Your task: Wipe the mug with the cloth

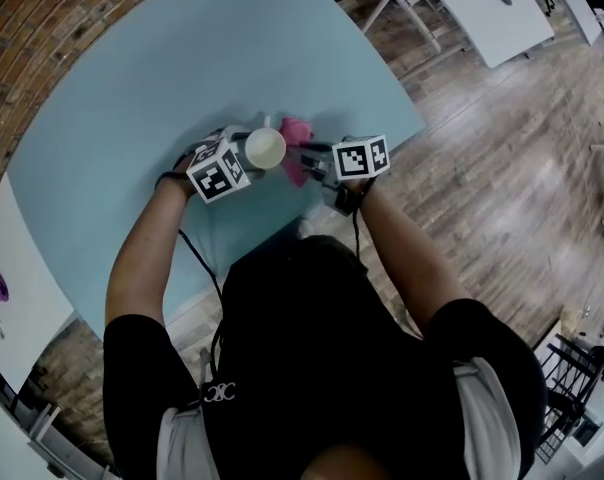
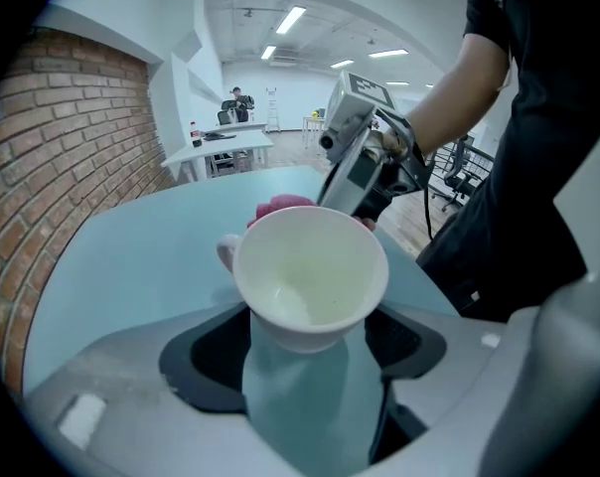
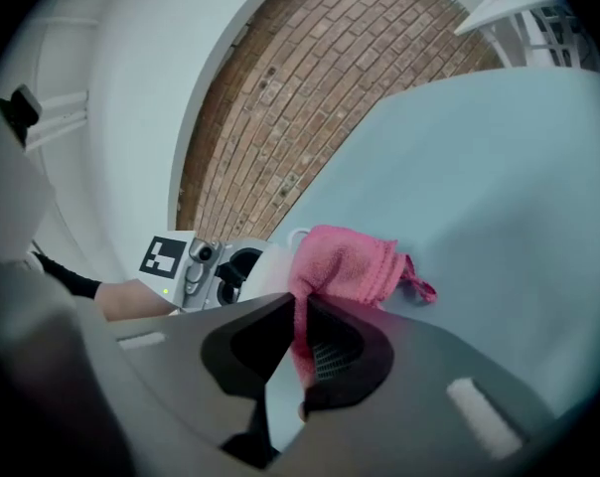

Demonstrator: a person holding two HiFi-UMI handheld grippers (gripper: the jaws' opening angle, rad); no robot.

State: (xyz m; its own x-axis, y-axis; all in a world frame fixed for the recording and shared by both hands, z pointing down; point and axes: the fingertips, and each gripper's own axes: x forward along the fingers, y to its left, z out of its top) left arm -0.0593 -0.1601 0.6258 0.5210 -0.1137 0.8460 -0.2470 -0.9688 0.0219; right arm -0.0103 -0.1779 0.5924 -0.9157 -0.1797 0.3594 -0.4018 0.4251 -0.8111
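Left gripper (image 2: 305, 341): jaws set wide, clamped on the lower body of the mug (image 2: 310, 271), which is held tilted above the table (image 1: 182, 58) with its handle at 10 o'clock. Right gripper (image 3: 298, 336): jaws pinched nearly together on the pink cloth (image 3: 345, 261). In the head view the cloth is seen at 3 o'clock of the mug, against its outer wall. Pickup is judged done and wiping under way. How much has been wiped cannot be told; the inside is not being touched.

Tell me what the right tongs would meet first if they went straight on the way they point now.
Probably the white mug in the left tongs. The right tongs grip the pink cloth, and the mug shows just behind it, so the cloth would press on it first; depth is uncertain.
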